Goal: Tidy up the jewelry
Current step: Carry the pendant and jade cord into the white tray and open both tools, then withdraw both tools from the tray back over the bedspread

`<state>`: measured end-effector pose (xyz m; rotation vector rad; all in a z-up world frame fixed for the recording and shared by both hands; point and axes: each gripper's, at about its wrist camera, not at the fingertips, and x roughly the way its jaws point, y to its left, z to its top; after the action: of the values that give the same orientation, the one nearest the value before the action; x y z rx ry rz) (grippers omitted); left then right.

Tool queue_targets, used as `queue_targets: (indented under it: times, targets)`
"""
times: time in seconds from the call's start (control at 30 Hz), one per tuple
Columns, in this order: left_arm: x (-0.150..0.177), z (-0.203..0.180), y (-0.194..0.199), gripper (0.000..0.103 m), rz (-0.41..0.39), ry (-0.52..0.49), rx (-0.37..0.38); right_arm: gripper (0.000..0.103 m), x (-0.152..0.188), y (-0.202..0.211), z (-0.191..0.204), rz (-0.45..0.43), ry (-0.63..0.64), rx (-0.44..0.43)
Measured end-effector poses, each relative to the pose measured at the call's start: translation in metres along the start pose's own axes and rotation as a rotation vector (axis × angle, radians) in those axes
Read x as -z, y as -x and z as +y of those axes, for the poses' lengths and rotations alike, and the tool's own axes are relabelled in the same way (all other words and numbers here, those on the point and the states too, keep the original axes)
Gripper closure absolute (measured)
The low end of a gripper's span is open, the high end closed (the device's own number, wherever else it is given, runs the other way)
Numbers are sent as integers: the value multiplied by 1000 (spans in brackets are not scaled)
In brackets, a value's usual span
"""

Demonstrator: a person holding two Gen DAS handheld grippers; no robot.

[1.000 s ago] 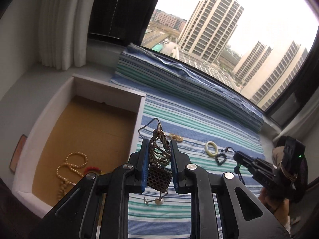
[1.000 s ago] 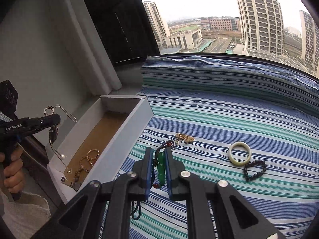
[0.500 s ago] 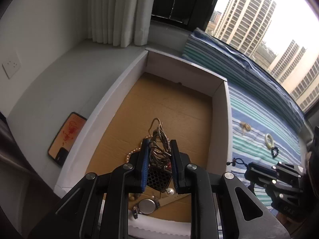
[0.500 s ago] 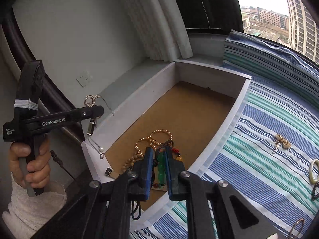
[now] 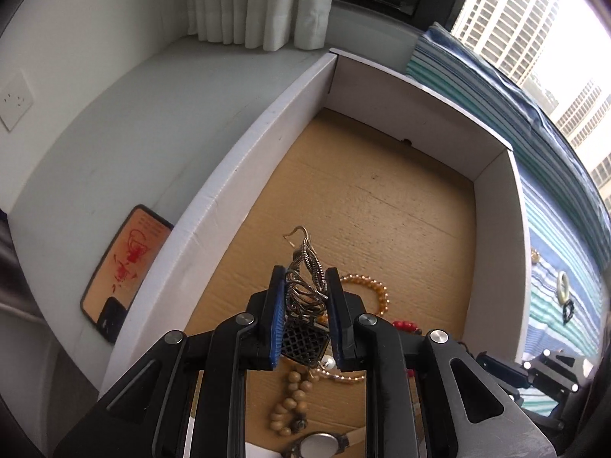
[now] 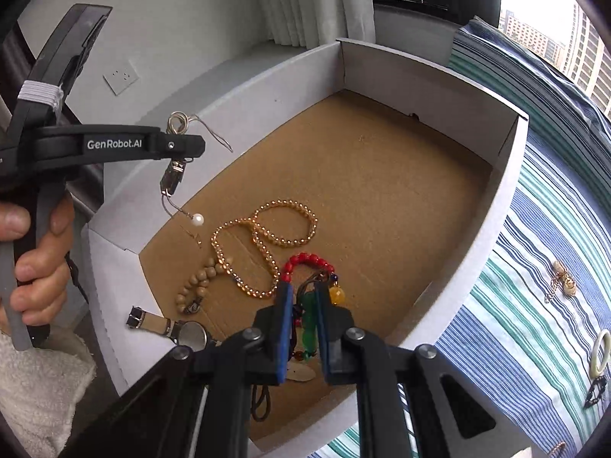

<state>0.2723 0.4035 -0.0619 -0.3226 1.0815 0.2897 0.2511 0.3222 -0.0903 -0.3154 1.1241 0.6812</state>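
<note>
My left gripper [image 5: 304,290] is shut on a silver chain necklace [image 5: 305,286] with a black lattice pendant and a dangling pearl [image 6: 197,220], held above the near end of the white box [image 5: 229,175]. In the right wrist view the left gripper [image 6: 191,145] hangs over the box's left wall [image 6: 244,103]. My right gripper [image 6: 303,297] is shut on a green pendant cord [image 6: 308,324] over the box floor. In the box lie a gold bead necklace [image 6: 267,244], a red bead bracelet [image 6: 307,259], a wooden bead bracelet [image 6: 194,286] and a watch [image 6: 183,332].
On the striped cloth [image 6: 534,267] to the right lie a gold charm [image 6: 563,273], a pale bangle [image 6: 599,355] and a black bead bracelet [image 6: 595,391]. A phone [image 5: 122,271] lies on the sill left of the box. Curtains [image 5: 259,0] and the window stand behind.
Both grippers swung left from over the striped cloth to above the box, each still holding its piece. The box now fills both views.
</note>
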Motion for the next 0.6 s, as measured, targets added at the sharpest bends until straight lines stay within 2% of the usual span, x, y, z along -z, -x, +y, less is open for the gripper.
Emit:
queue_targets:
  times: [0.1,0.23,0.37,0.4,0.43,0.5,0.6]
  targets:
    - [-2,2,-16,84,22,2,-26,91,2,-12,3,29,19,38]
    - [-3,2,-33,83,38,10,-21,91,4,-25,4,42,36,124]
    - [-2,2,-36,76,35,18,-13,87,1,-28,-4,20,5,154]
    - [-1,2,-35,67,28,19,-13,85,0,-27,-5,19,1,147]
    - [-1,2,-32,47,22,21,-12,83,0,-26,-6,17,-4,144]
    - [0,3,-24,26,-8,29,-13,68,-1,-20,-7,2,-17,141]
    - [5,-1,-7,25,-45,13,-2,63,1,-7,-11,-26,-42,129]
